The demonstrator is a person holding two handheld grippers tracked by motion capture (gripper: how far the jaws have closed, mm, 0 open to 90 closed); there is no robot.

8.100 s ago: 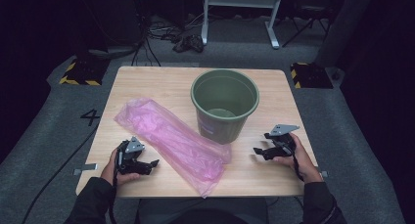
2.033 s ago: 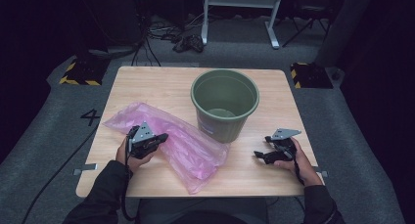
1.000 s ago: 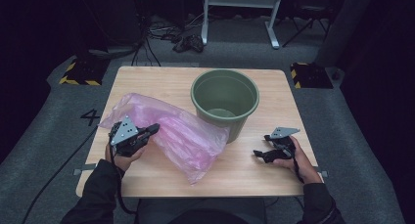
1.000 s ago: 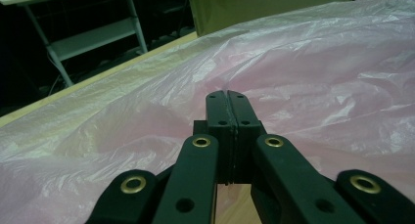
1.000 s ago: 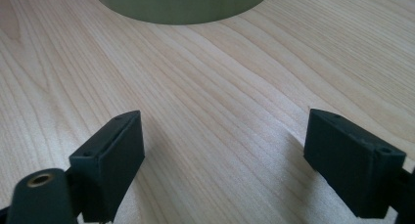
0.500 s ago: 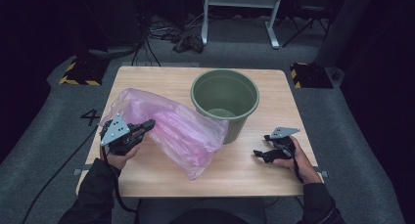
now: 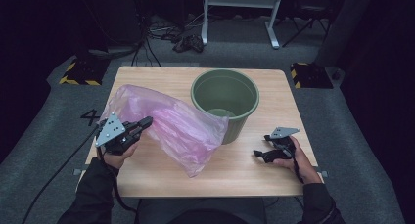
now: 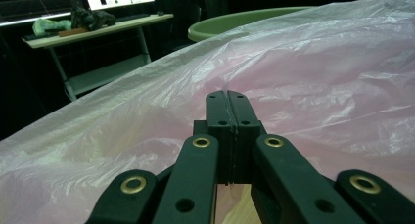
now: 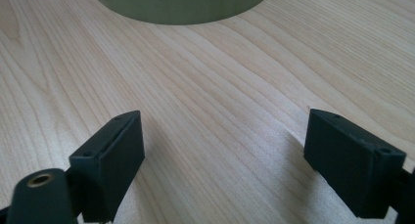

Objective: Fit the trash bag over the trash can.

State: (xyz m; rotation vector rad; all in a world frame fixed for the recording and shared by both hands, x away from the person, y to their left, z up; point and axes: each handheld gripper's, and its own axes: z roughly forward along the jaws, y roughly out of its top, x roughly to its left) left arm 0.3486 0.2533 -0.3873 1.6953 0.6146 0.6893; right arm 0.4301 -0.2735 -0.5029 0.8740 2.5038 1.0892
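Wooden table (image 7: pixel 254 170) carries everything. Pink plastic bag (image 7: pixel 181 128) lies left of the green bucket (image 7: pixel 225 94), touching its side and hiding part of its wall. Left gripper (image 7: pixel 144 122) is clamped on the bag's edge, jaws closed together. Right gripper (image 7: pixel 258 154) rests wide apart, holding nothing, near the bucket base.

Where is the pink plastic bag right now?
In the high view the pink plastic bag lies on the table's left half, its right edge against the green bin, its left part pinched in the left gripper.
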